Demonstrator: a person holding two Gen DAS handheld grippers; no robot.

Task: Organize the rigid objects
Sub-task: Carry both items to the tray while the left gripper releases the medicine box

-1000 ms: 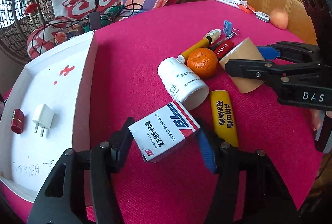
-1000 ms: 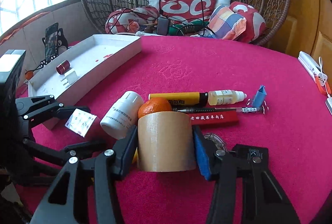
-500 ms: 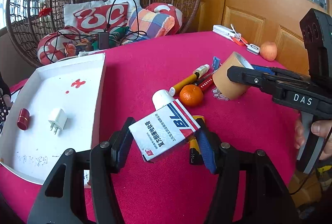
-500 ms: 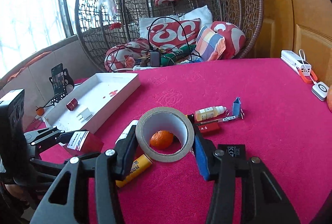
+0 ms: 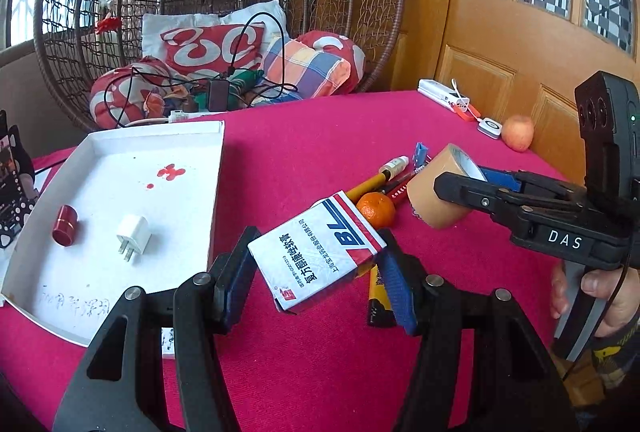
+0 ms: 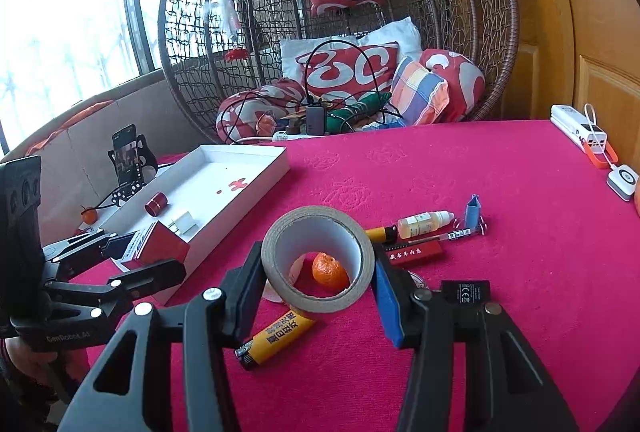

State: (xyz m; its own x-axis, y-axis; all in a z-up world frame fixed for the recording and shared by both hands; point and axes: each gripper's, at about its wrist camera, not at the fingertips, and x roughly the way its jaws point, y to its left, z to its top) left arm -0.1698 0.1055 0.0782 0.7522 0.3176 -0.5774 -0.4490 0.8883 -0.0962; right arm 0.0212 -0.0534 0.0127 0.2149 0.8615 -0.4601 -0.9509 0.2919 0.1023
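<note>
At the left edge of the red-clothed table [image 5: 320,372] sits the white tray [image 5: 216,192], holding a red cylinder [image 5: 66,225] and a white charger plug [image 5: 133,238], close together but apart, toward its near end.

The left gripper [image 5: 316,272] is closed on the medicine box [image 5: 316,252] (white with red and blue markings), tilted and held off the cloth just beside the tray's near right corner.

At the table's middle lie an orange [image 5: 376,209], a yellow tube [image 6: 276,338], a yellow pen [image 5: 366,186], a small dropper bottle [image 6: 424,222], a red stick [image 6: 414,254] and a blue binder clip [image 6: 473,211], clustered.

The right gripper [image 6: 318,280] is clamped across the brown tape roll [image 6: 318,258], raised, its open core facing the wrist camera with the orange visible through it.

By the far right edge: a white power bank [image 6: 576,128] and an apple [image 5: 517,132].
</note>
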